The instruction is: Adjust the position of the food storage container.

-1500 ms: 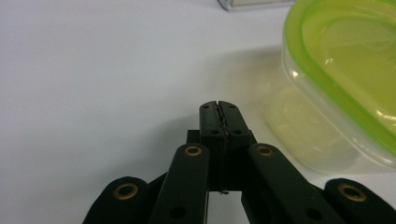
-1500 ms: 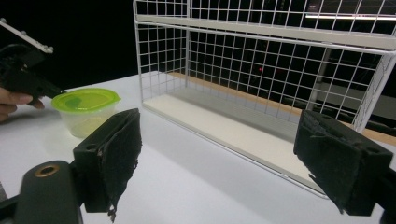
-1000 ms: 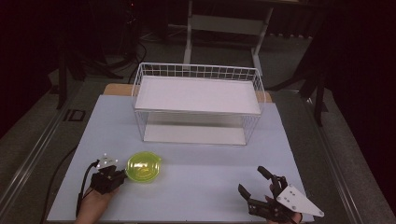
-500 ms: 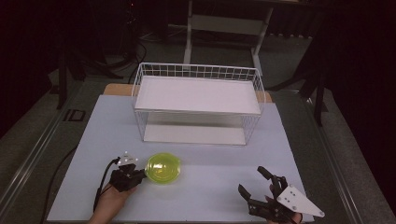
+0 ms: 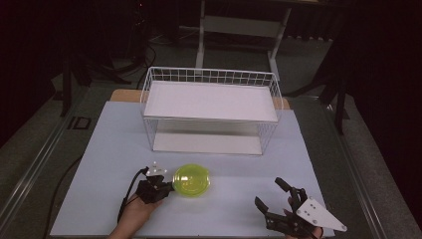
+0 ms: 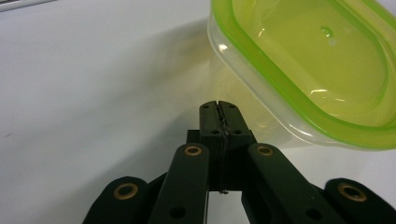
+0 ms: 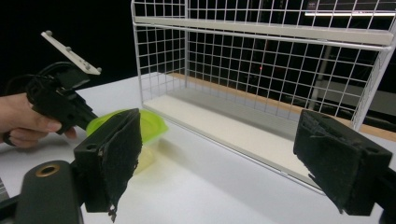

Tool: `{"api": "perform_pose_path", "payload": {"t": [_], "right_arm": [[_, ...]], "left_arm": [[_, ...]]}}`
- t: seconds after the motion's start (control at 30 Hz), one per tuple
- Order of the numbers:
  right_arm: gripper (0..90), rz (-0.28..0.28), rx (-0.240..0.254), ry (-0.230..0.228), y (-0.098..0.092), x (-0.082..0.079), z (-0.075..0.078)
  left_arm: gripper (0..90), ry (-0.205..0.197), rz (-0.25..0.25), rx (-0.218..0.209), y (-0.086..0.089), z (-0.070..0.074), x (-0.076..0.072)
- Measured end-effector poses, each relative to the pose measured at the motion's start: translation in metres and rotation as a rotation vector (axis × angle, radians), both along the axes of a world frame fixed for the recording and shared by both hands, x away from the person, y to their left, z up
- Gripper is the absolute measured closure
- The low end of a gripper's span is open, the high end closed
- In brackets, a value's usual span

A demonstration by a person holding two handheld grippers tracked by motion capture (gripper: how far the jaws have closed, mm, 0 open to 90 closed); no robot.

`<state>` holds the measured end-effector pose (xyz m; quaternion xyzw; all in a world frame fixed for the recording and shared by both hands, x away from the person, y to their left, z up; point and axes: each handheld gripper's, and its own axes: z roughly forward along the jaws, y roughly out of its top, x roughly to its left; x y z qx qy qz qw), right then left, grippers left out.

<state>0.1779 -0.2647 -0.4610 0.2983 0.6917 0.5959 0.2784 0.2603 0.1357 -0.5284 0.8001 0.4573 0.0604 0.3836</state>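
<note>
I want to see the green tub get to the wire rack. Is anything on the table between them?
No. The round green-lidded clear plastic tub sits on bare white table, with nothing visible between it and the open front of the white wire rack. The left claw, shut, sits against its near side.

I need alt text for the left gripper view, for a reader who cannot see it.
The left gripper, with its black fingers pressed together, rests its tip beside the clear wall of a container with a yellow-green lid. Both are on a white table; nothing is between the fingers.
</note>
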Motion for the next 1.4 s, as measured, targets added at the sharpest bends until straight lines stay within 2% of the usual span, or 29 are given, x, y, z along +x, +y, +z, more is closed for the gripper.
{"api": "perform_pose_path", "payload": {"t": [0.23, 0.6, 0.77, 0.83, 0.93, 1.0, 1.1, 1.13, 1.2, 1.23, 1.3, 1.33, 1.4], "right_arm": [[15.2, -0.001, 0.001, -0.002, -0.001, -0.001, 0.0], [15.2, -0.009, 0.004, 0.0, -0.005, -0.001, 0.0], [15.2, -0.009, 0.003, 0.0, -0.004, 0.0, 0.0], [15.2, -0.012, 0.0, 0.002, -0.004, 0.0, -0.001], [15.3, -0.015, -0.003, 0.0, -0.004, 0.001, -0.001], [15.2, -0.017, -0.004, -0.003, -0.004, 0.001, -0.001], [15.2, -0.018, -0.008, -0.005, -0.003, 0.001, 0.0], [15.2, -0.018, -0.008, -0.005, -0.003, 0.001, 0.0], [15.3, -0.02, -0.014, -0.007, -0.002, 0.001, -0.001], [15.3, -0.019, -0.018, -0.006, -0.001, 0.001, -0.001], [15.3, -0.018, -0.02, -0.002, 0.0, 0.001, -0.001], [15.2, -0.017, -0.027, -0.002, 0.001, 0.002, -0.001], [15.2, -0.01, -0.026, 0.008, 0.002, 0.002, 0.0]], "left_arm": [[89.9, 0.004, -0.036, 0.017, -0.02, 0.0, 0.009], [89.9, 0.015, -0.079, 0.008, -0.041, -0.001, 0.013], [89.8, 0.014, -0.093, 0.006, -0.044, -0.001, 0.013], [89.7, 0.01, -0.091, 0.023, -0.043, 0.0, 0.013], [89.4, -0.014, -0.068, 0.013, -0.034, 0.002, 0.012], [85.5, -0.025, -0.069, 0.0, -0.03, 0.004, 0.011], [80.6, -0.081, -0.109, -0.05, -0.015, 0.011, 0.002], [77.2, -0.081, -0.109, -0.05, -0.015, 0.011, 0.002], [75.2, -0.12, -0.113, -0.035, -0.008, 0.016, -0.003], [72.2, -0.131, -0.132, -0.053, -0.004, 0.018, -0.005], [72.1, -0.151, -0.132, -0.08, 0.005, 0.022, -0.01], [69.3, -0.167, -0.14, -0.124, 0.013, 0.025, -0.015], [62.2, -0.177, -0.148, -0.138, 0.016, 0.027, -0.018]]}}
